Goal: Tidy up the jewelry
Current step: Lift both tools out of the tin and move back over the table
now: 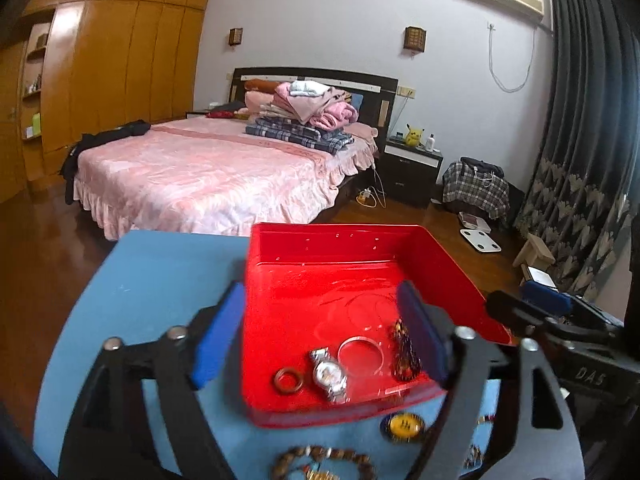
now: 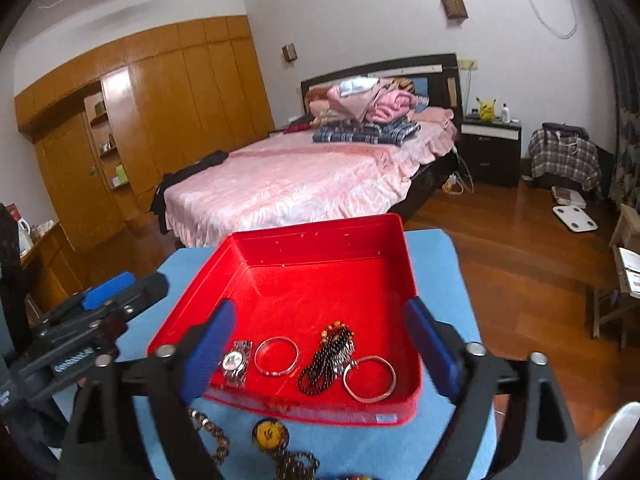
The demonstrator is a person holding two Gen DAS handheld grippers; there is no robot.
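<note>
A red tray stands on the blue surface, with its far wall toward the pink bed. Near the front wall of the tray lie several pieces in a row: a silver watch at the left, then a silver bangle, a dark beaded necklace and a second silver bangle at the right. In the left wrist view a small brown ring lies just beside the watch, also inside the tray.

On the surface in front of the tray lie a round yellow and dark pendant, a string of brown beads at its left, and another beaded string close to the cameras.

The left claw has its fingers spread wide and holds nothing; its left finger is outside the left wall of the tray and the right one is over the inside. The right claw is also wide apart and holds nothing, with the front part of the tray between its fingers
</note>
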